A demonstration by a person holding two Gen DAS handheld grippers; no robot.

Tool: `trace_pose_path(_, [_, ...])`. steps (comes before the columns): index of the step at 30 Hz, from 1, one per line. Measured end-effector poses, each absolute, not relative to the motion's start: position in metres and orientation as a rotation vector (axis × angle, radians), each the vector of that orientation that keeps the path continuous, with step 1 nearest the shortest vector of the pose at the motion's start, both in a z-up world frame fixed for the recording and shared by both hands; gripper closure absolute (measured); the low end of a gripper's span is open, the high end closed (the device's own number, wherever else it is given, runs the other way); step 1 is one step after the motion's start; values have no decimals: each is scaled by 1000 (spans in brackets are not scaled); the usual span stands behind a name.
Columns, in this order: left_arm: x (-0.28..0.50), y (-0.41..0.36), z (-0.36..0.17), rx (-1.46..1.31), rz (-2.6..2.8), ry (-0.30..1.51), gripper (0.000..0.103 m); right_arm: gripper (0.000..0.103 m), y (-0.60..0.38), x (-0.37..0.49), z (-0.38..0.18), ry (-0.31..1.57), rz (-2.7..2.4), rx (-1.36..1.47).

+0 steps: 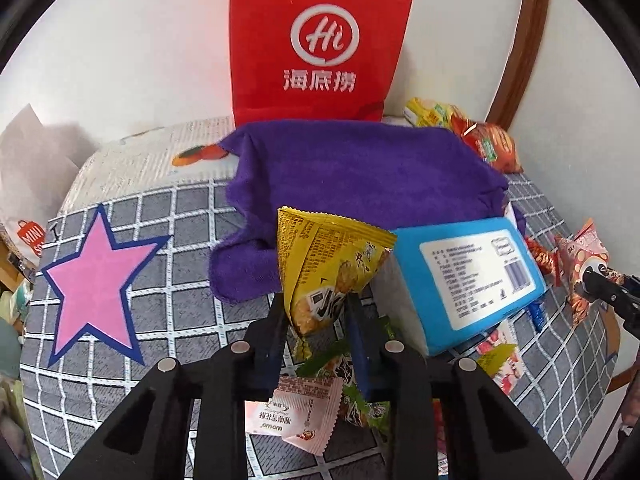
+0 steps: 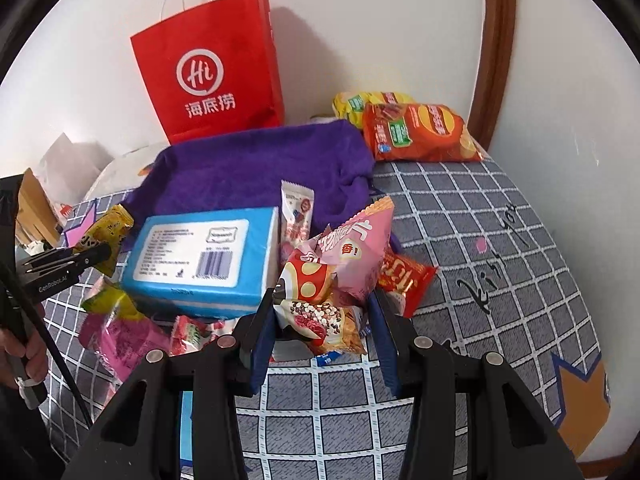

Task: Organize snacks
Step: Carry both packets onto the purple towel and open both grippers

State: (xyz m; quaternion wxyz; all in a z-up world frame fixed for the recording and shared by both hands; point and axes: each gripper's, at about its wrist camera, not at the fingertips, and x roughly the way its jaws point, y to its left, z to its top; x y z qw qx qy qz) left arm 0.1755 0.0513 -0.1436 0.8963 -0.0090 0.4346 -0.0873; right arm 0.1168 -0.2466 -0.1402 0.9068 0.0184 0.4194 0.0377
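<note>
My left gripper [image 1: 316,312] is shut on a yellow snack packet [image 1: 326,264] and holds it above the bed, in front of the purple towel [image 1: 352,172]. It also shows in the right wrist view [image 2: 106,236]. My right gripper [image 2: 322,312] is shut on a pink and red snack bag [image 2: 340,268], lifted a little above the bedsheet. A red paper bag [image 1: 320,44] stands upright against the wall behind the towel. A blue tissue pack [image 2: 200,256] lies between the grippers among loose snack packets.
Orange and yellow chip bags [image 2: 416,132] lie at the back right by the wall. A pink sachet [image 1: 296,416] and green packets lie under my left gripper. The grey checked bedsheet [image 2: 500,240] stretches to the right. A brown wooden frame [image 2: 496,52] runs up the wall.
</note>
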Motion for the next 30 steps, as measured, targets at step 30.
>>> trace_pose_path(30, [202,47,-60,-95,-117,748,77,59,-245,189,-59,712,154,33])
